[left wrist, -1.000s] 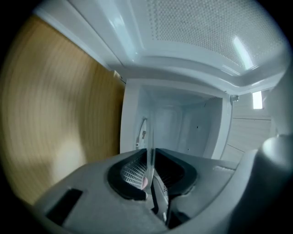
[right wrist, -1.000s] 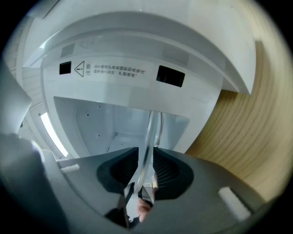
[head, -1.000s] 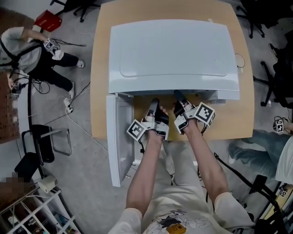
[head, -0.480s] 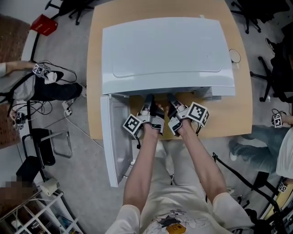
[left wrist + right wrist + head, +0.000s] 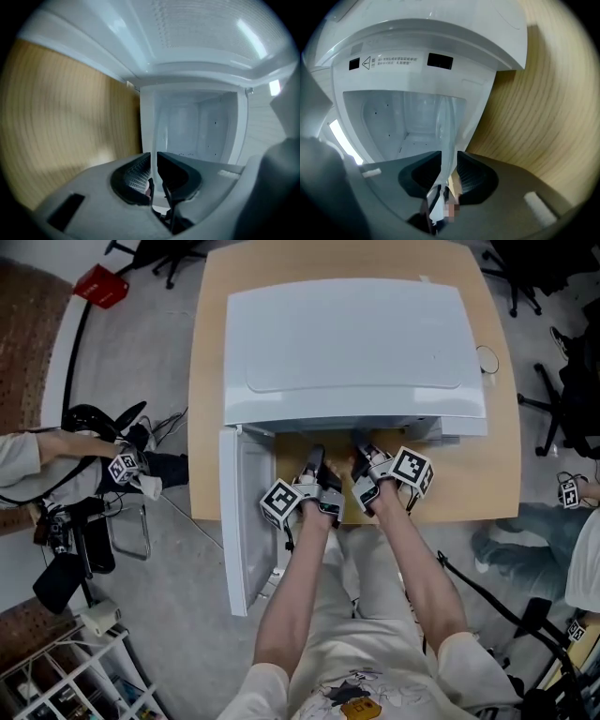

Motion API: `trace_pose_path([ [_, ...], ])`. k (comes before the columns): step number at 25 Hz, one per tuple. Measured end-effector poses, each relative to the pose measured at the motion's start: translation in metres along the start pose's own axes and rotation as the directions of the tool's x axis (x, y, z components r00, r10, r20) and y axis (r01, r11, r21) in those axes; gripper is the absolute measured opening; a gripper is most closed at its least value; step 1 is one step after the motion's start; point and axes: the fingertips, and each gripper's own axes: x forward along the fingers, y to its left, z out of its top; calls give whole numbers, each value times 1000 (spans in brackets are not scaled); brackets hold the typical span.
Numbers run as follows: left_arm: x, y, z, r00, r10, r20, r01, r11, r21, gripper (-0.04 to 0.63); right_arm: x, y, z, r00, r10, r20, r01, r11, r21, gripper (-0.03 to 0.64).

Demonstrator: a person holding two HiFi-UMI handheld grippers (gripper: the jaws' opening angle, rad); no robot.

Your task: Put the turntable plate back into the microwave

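though faint and edge-on, turntable plate (image 5: 446,117) clamped in left tongs (image 5: 153,159) and in right tongs (image 5: 449,158), jaws just widened

Left of the wooden table (image 5: 208,427) I see a person's arm (image 5: 37,456) stretched over the grey floor. A red box (image 5: 98,285) lies off the table's far left corner. A white wire shelf (image 5: 84,681) stands off its near left corner, and a jeans-clad leg (image 5: 534,531) shows to its right.

Wooden table (image 5: 206,381) on grey floor (image 5: 173,624)
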Motion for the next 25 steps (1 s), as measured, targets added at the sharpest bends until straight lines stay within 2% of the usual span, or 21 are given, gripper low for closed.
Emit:
trace_pose_path([
  [3, -11, 3, -9, 997, 77, -32, -71, 986, 149, 37, -8, -8, -5, 999, -44, -15, 43, 999, -30, 117],
  [5, -23, 1, -16, 989, 140, -45, -123, 956, 265, 18, -24, -9, -11, 997, -74, -16, 73, 996, -59, 115],
  [6, -30, -3, -21, 984, 172, -48, -146, 930, 336, 1, -35, -8, -14, 995, -94, -15, 92, 992, -91, 103],
  [7, -38, -9, -27, 979, 199, -51, -161, 897, 413, 2, -48, -5, -16, 993, -116, -13, 113, 984, -137, 67],
  [9, -51, -26, -39, 971, 229, -64, -153, 810, 566, 2, -76, 3, -23, 987, -158, -6, 151, 955, -256, 8],
  [11, -68, -43, -52, 969, 235, -81, -120, 727, 676, 2, -102, 13, -34, 983, -186, -6, 170, 910, -378, 8],
  [15, -113, -73, -79, 970, 220, -106, -52, 608, 792, 2, -149, 30, -66, 975, -223, 2, 181, 789, -586, 8],
  [16, -124, -79, -83, 970, 217, -109, -36, 572, 819, 2, -156, 35, -75, 976, -218, 14, 182, 774, -606, 8],
  [18, -149, -85, -89, 969, 224, -104, -23, 499, 866, 2, -166, 41, -93, 977, -211, 40, 191, 765, -615, 6],
  [20, -172, -84, -97, 965, 242, -99, -22, 453, 891, 2, -175, 43, -111, 974, -221, 56, 205, 744, -636, 6],
  [21, -182, -81, -100, 963, 251, -98, -22, 435, 900, 2, -180, 43, -119, 970, -236, 64, 219, 717, -662, 7],
  [25, -193, -78, -110, 959, 272, -80, -22, 350, 936, 2, -201, 36, -139, 940, -320, 122, 284, 530, -799, 8],
])
